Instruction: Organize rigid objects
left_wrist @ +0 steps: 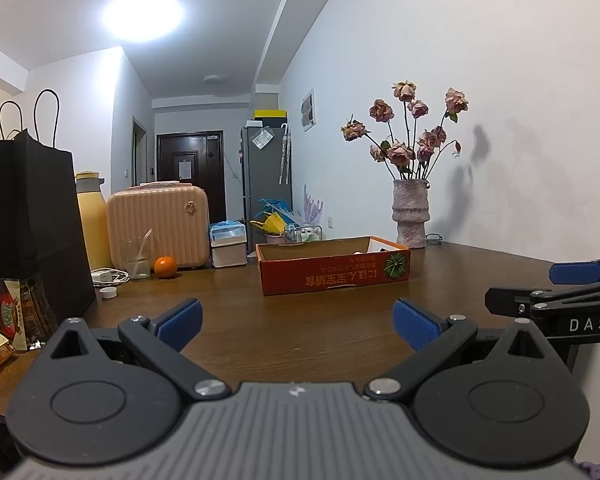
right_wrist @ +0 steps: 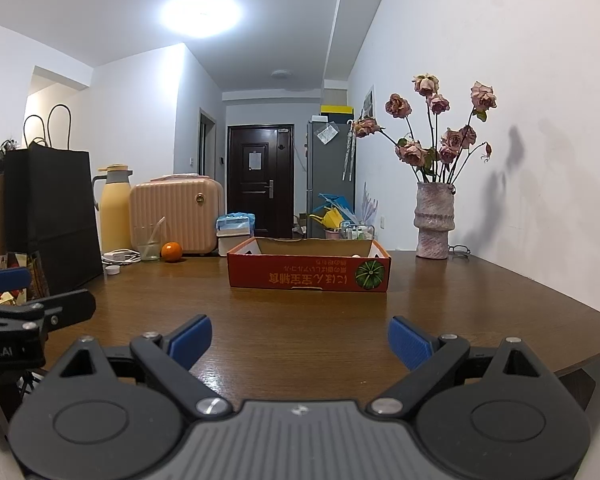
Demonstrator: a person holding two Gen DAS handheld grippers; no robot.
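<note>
Box (left_wrist: pixel 334 272): shallow open cardboard tray, orange-red outside, plain brown inside. Front wall carries white printed characters that read upside down and a green striped pumpkin picture at its right end. Stands flat near the middle of the table (left_wrist: pixel 284 336), ahead of both grippers, well apart from them. A small pale item shows just above the rim inside at the right; too little is visible to identify it.

Left gripper (left_wrist: pixel 298 326): blue pads spread wide, nothing between them, low over the near table edge.

Right gripper (right_wrist: pixel 300 340): blue pads likewise spread wide and empty, just beside the left one; each shows at the edge of the other's view.

Vase (left_wrist: pixel 410 214): pale pink, ribbed, with dried pink roses, at the far right by the wall, behind the box.

Far left group: black paper bag (left_wrist: pixel 32 224), yellow flask (left_wrist: pixel 94 220), peach suitcase (left_wrist: pixel 158 226), glass (left_wrist: pixel 138 258) with a straw, orange (left_wrist: pixel 165 267) beside the glass, white cap (left_wrist: pixel 108 293), white charger (left_wrist: pixel 104 277) with cable.

Snack packets (left_wrist: pixel 4 320): at the near left edge, in front of the bag.
</note>
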